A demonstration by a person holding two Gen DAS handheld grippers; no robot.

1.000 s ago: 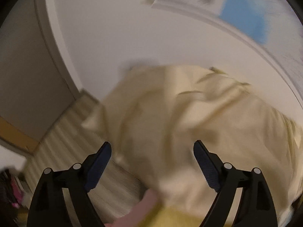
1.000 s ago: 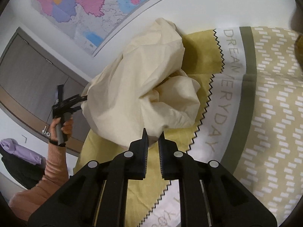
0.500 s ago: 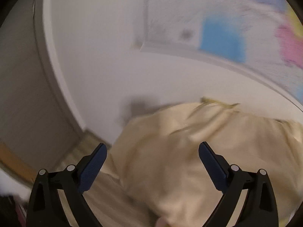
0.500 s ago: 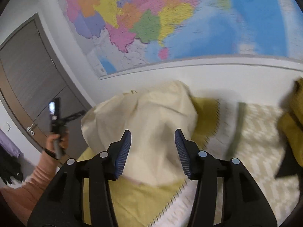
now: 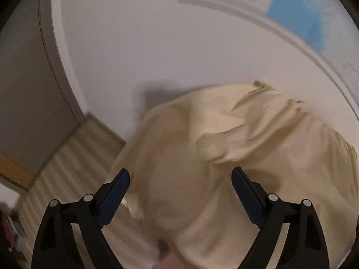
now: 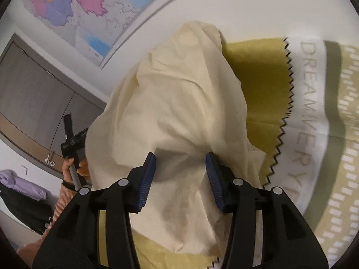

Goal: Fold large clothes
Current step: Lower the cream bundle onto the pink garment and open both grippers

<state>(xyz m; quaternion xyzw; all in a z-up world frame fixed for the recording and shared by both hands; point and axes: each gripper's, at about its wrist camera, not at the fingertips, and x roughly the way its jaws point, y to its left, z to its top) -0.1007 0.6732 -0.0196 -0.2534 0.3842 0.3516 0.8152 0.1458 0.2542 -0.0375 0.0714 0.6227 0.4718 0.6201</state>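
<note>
Hovering right gripper [image 6: 180, 177] jaws parted, just opened, cream garment [image 6: 179, 112] heaped between, unheld, left gripper [image 5: 180, 190] wide, empty

A home bedroom, a bed showing under a patterned bedspread [image 6: 314, 103] printed with lettering, a coloured wall map [image 6: 89, 6] hanging above it, a grey door [image 6: 33, 103] standing closed, clothes [image 6: 20, 186] lying heaped, striped flooring [image 5: 74, 163] running alongside
</note>
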